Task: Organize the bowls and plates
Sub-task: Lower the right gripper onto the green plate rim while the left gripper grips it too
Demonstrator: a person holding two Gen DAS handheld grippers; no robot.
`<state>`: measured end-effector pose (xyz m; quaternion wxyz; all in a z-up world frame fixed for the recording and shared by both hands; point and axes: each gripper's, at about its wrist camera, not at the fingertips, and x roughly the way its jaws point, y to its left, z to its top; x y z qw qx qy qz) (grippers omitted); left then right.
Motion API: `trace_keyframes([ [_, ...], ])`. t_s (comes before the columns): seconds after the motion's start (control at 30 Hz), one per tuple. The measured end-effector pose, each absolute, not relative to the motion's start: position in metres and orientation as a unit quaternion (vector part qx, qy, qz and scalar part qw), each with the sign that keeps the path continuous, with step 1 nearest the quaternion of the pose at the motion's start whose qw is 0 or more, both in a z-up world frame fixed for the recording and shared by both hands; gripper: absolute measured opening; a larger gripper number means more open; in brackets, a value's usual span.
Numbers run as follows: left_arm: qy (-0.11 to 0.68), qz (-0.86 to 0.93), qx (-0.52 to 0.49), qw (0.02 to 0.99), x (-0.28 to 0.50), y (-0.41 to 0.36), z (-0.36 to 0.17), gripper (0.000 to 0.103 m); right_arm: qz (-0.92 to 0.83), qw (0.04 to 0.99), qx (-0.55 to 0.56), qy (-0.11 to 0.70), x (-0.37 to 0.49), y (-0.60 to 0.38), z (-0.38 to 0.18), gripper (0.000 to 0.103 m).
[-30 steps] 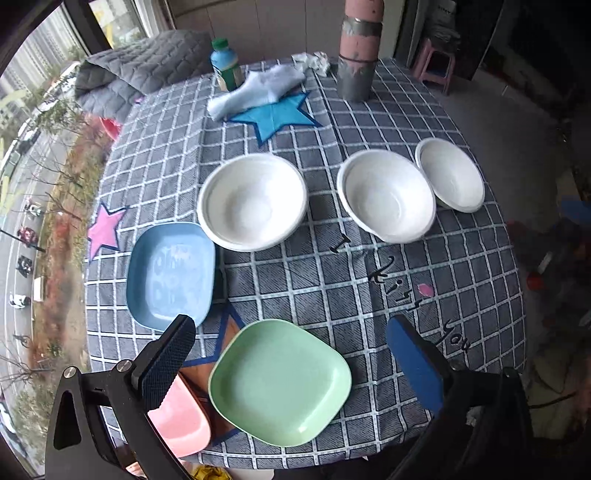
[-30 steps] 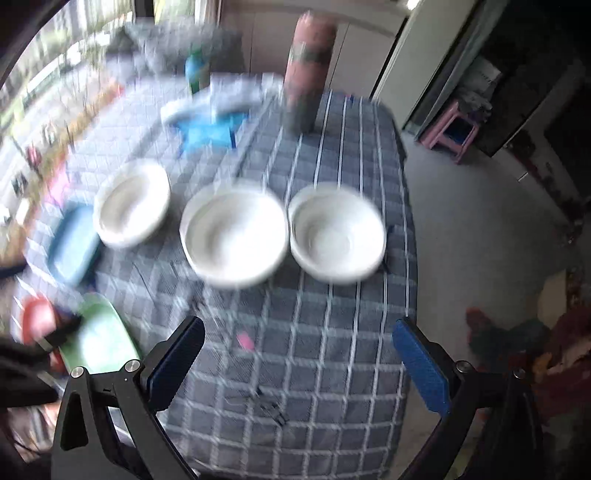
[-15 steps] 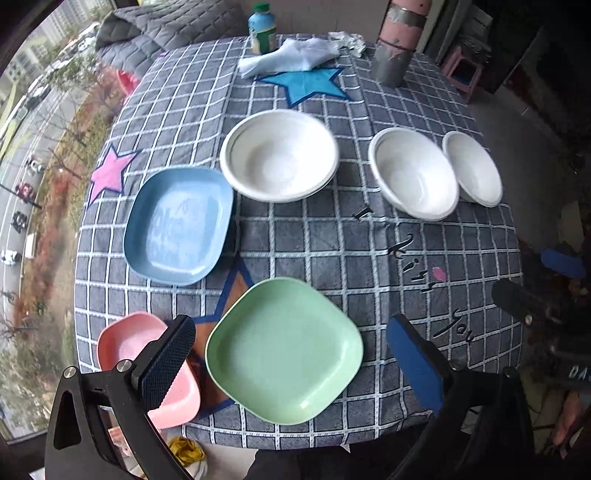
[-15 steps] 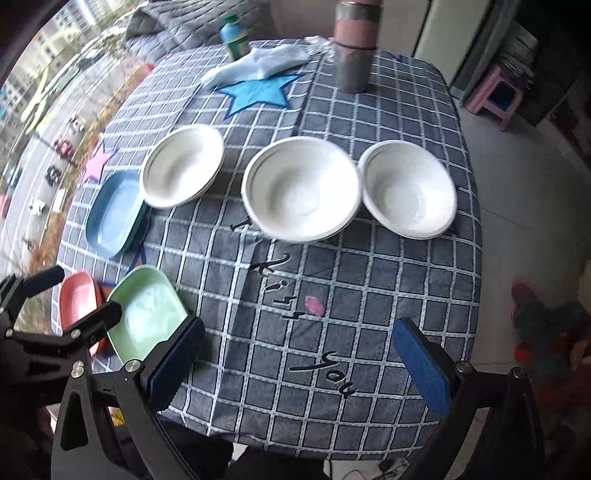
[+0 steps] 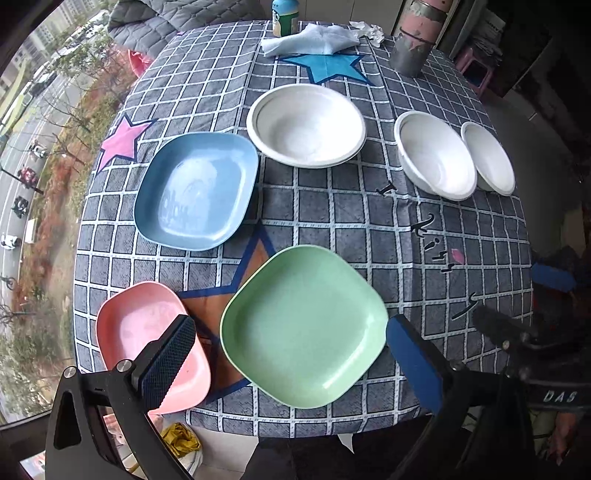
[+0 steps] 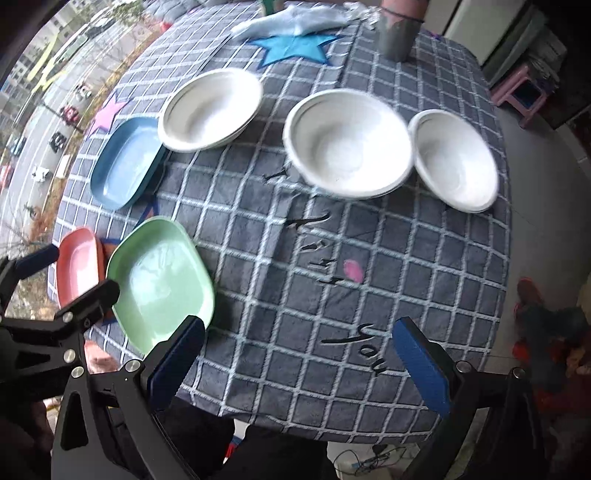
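A green plate (image 5: 303, 325) lies near the table's front edge, with a pink plate (image 5: 144, 332) to its left and a blue plate (image 5: 195, 190) behind. Three white bowls stand in a row further back: a wide one (image 5: 306, 123), a middle one (image 5: 434, 155) and a small one (image 5: 487, 162). My left gripper (image 5: 291, 362) is open and empty, hovering above the green plate. My right gripper (image 6: 299, 365) is open and empty above the front edge, right of the green plate (image 6: 159, 280). The bowls (image 6: 347, 144) show ahead of it.
The table has a grey checked cloth (image 5: 332, 221) with stars. A pale blue cloth (image 5: 314, 38), a green bottle (image 5: 284, 16) and a pink and grey cylinder (image 5: 413, 48) stand at the back. A pink stool (image 6: 521, 92) is on the floor at the right.
Both grippers have drawn back toward the table's front edge and lower. The pink plate has come fully into the left view. Nothing on the table has moved.
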<state>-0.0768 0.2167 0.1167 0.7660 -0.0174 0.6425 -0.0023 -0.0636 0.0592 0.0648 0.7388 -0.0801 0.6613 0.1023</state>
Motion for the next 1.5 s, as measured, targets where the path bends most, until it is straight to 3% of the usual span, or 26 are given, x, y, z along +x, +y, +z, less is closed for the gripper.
trace_keyframes([
  [0.2,0.648,-0.036,-0.001,0.761,-0.075,0.232,0.108,0.103,0.102,0.731,-0.092,0.669,-0.078,0.078,0.050,0.102],
  [0.3,0.658,-0.052,0.027,0.751,-0.070,0.237,0.095,0.096,0.103,0.724,-0.081,0.677,-0.085,0.089,0.038,0.102],
  [0.5,0.676,-0.086,0.063,0.729,-0.061,0.236,0.070,0.095,0.088,0.714,-0.040,0.693,-0.101,0.104,0.014,0.102],
  [0.53,0.677,-0.095,0.072,0.726,-0.061,0.234,0.066,0.094,0.086,0.714,-0.032,0.694,-0.103,0.105,0.011,0.095],
  [0.6,0.682,-0.109,0.091,0.717,-0.060,0.229,0.055,0.086,0.086,0.708,0.000,0.701,-0.108,0.105,0.003,0.070],
  [0.63,0.686,-0.115,0.097,0.712,-0.060,0.228,0.050,0.083,0.085,0.704,0.013,0.705,-0.109,0.105,-0.001,0.066],
  [0.93,0.700,-0.146,0.118,0.689,-0.058,0.223,0.019,0.061,0.071,0.686,0.142,0.710,-0.116,0.109,-0.033,0.064],
  [1.0,0.702,-0.145,0.119,0.687,-0.057,0.224,0.013,0.052,0.069,0.682,0.141,0.715,-0.113,0.115,-0.041,0.045],
  [1.07,0.708,-0.145,0.112,0.682,-0.057,0.226,0.006,0.042,0.066,0.676,0.143,0.720,-0.113,0.120,-0.049,0.041],
  [1.17,0.704,-0.141,0.123,0.685,-0.057,0.224,0.001,0.041,0.055,0.687,0.138,0.712,-0.109,0.127,-0.050,0.041],
  [1.23,0.703,-0.137,0.126,0.686,-0.058,0.223,-0.001,0.041,0.052,0.688,0.137,0.710,-0.106,0.130,-0.051,0.035],
  [1.27,0.703,-0.131,0.125,0.687,-0.058,0.225,-0.002,0.041,0.049,0.689,0.132,0.711,-0.104,0.129,-0.050,0.020],
  [1.3,0.705,-0.128,0.115,0.688,-0.058,0.233,0.000,0.033,0.046,0.688,0.126,0.713,-0.103,0.127,-0.050,0.014],
  [1.37,0.713,-0.121,0.093,0.685,-0.057,0.241,0.001,0.023,0.045,0.687,0.132,0.713,-0.099,0.120,-0.047,0.012],
  [1.5,0.707,-0.123,0.098,0.689,-0.058,0.240,0.005,0.023,0.048,0.690,0.131,0.710,-0.097,0.105,-0.040,0.012],
])
